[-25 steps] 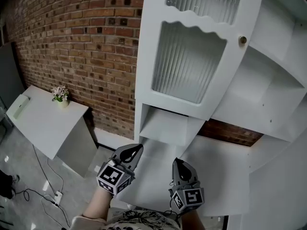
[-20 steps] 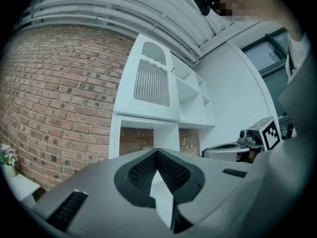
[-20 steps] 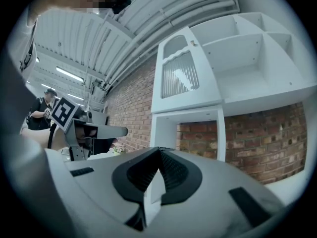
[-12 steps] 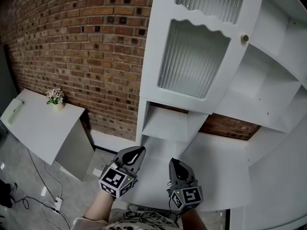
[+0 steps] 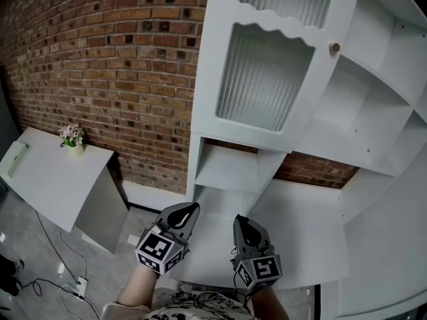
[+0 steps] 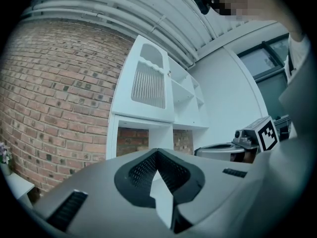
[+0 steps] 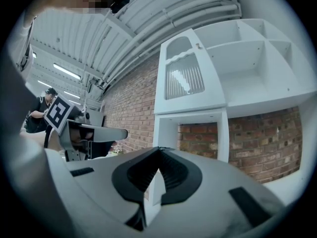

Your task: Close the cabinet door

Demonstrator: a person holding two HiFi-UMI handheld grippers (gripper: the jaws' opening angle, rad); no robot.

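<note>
The white cabinet door (image 5: 267, 79) has a ribbed glass pane and a small brass knob (image 5: 333, 47) on its right edge. It hangs over the left column, and its knob edge seems to stand out in front of the open shelves (image 5: 373, 112). The door (image 7: 184, 78) also shows in the right gripper view, far ahead. My left gripper (image 5: 189, 211) and right gripper (image 5: 239, 220) hover side by side low over the cabinet's counter, well below the door. Both point level at the cabinet, shut and empty. The left jaws (image 6: 157, 151) and right jaws (image 7: 159, 148) meet at their tips.
A brick wall (image 5: 100, 59) runs left of the cabinet. An open niche (image 5: 227, 169) sits under the door, above the white counter (image 5: 300, 239). A low white table (image 5: 53, 179) with a small flower pot (image 5: 70, 139) stands at left, with cables (image 5: 60, 279) on the floor.
Both grippers have eased a little toward the cabinet, side by side. Their jaws stay shut, and the door has not moved.
</note>
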